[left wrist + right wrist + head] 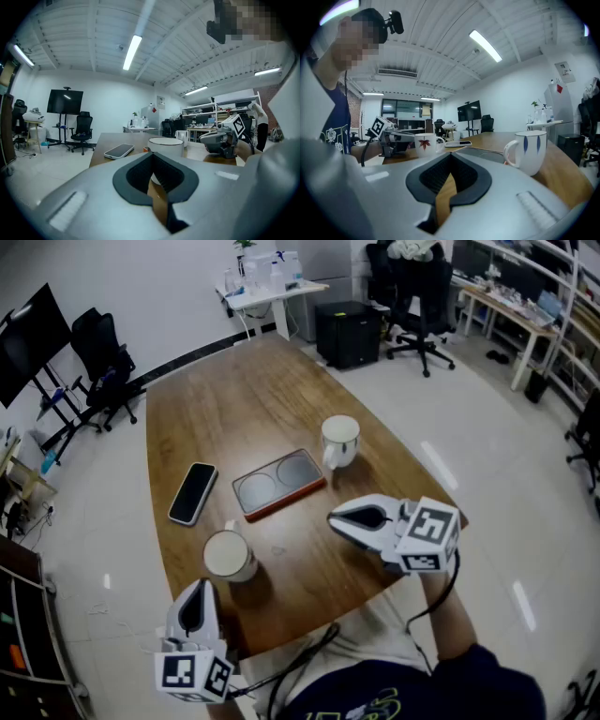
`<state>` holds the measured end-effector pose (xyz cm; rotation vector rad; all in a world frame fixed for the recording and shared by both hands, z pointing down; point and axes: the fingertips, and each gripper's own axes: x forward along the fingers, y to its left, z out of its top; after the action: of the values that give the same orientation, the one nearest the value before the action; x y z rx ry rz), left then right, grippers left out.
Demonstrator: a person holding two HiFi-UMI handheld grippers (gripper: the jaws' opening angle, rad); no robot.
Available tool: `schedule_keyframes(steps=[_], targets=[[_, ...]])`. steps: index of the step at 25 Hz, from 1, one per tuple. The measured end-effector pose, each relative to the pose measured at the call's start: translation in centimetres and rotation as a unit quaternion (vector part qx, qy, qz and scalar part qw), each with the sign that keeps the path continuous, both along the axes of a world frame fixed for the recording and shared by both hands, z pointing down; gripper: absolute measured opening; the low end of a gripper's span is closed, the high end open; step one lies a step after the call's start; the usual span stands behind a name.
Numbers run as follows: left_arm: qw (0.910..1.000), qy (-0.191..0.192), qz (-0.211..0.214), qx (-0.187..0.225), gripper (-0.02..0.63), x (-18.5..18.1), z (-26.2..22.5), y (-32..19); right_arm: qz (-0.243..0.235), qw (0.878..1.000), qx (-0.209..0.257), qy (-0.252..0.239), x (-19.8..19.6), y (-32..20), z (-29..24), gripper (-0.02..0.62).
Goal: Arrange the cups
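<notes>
Two white cups stand on the wooden table [234, 409]. One cup [228, 555] is near the front left edge; in the right gripper view it shows a red leaf print [425, 144]. The other, a mug [339, 441] with blue marks [529, 151], stands right of an orange-rimmed tray [278, 483] that has two round recesses. My left gripper [199, 589] is shut and empty, just in front of the near cup [165, 145]. My right gripper [334, 519] is shut and empty too, above the table below the mug, pointing left.
A phone [192, 492] lies left of the tray. Around the table are office chairs [417, 296], a black cabinet [347, 332], a white desk [272, 292] and a monitor on a stand [28, 334]. The person's torso is at the near table edge.
</notes>
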<state>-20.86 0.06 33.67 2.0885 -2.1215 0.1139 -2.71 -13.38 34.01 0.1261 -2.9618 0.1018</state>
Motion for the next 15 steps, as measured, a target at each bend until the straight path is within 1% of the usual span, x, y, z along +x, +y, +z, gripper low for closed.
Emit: schedule_keyframes(steps=[3, 8, 12, 15], targets=[[1.0000, 0.003, -0.001, -0.002, 0.005, 0.3, 0.1, 0.3, -0.003, 1.000, 0.002, 0.000, 0.1, 0.1, 0.0, 0.002], [0.9999, 0.002, 0.016, -0.003, 0.003, 1.0, 0.0, 0.3, -0.002, 1.000, -0.003, 0.002, 0.2, 0.4, 0.3, 0.002], [1.0000, 0.003, 0.000, 0.000, 0.003, 0.7, -0.3, 2.1, -0.005, 1.000, -0.002, 0.001, 0.1, 0.6, 0.1, 0.002], [0.9999, 0.005, 0.015, -0.002, 0.003, 1.1, -0.4, 2.5, -0.006, 1.000, 0.001, 0.001, 0.1, 0.6, -0.4, 0.002]])
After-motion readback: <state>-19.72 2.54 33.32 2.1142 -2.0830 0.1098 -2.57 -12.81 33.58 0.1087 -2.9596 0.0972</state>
